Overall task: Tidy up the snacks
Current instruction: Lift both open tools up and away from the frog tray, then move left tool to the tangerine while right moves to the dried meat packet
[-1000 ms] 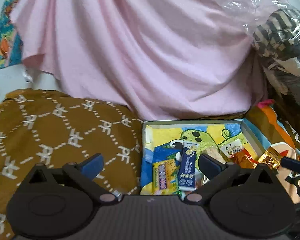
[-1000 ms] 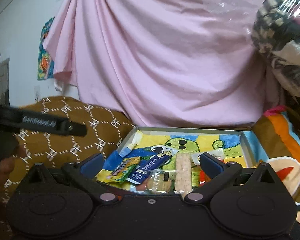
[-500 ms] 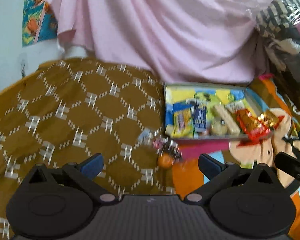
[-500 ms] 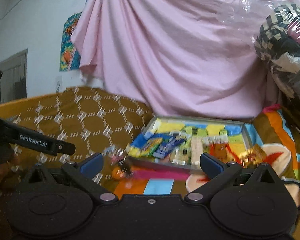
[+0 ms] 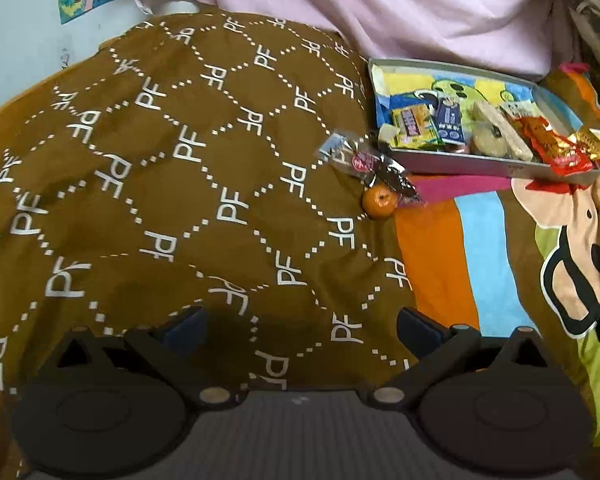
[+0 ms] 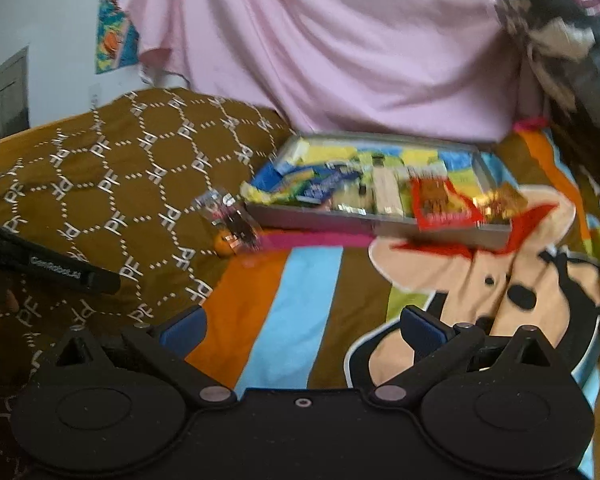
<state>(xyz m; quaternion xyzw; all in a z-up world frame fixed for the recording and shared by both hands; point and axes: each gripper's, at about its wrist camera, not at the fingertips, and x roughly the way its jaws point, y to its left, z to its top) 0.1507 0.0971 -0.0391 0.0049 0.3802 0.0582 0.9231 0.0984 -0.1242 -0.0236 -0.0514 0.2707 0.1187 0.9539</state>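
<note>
A shallow grey tray [image 5: 480, 162] [image 6: 320, 216] with a cartoon lining lies on the bed and holds several packaged snacks. A red packet [image 5: 556, 148] [image 6: 440, 204] and a gold one [image 5: 590, 144] [image 6: 500, 200] hang over its right front corner. Left of the tray, a clear-wrapped snack [image 5: 374, 168] [image 6: 230, 216] and a small orange [image 5: 379, 202] [image 6: 223, 248] rest on the brown blanket. My left gripper [image 5: 300, 330] is open and empty, far back from them. The right gripper [image 6: 302, 330] is open and empty over the striped sheet.
Brown patterned blanket [image 5: 160, 180] covers the left of the bed; a striped cartoon sheet [image 6: 300, 300] covers the right. A pink cloth [image 6: 340, 48] hangs behind the tray, with a bagged bundle [image 6: 548, 32] at upper right. The left gripper's body [image 6: 52, 268] shows in the right view.
Both grippers have pulled back and up from the tray, so it now looks small and far. The wrapped snack and orange have come into view. Both stay open.
</note>
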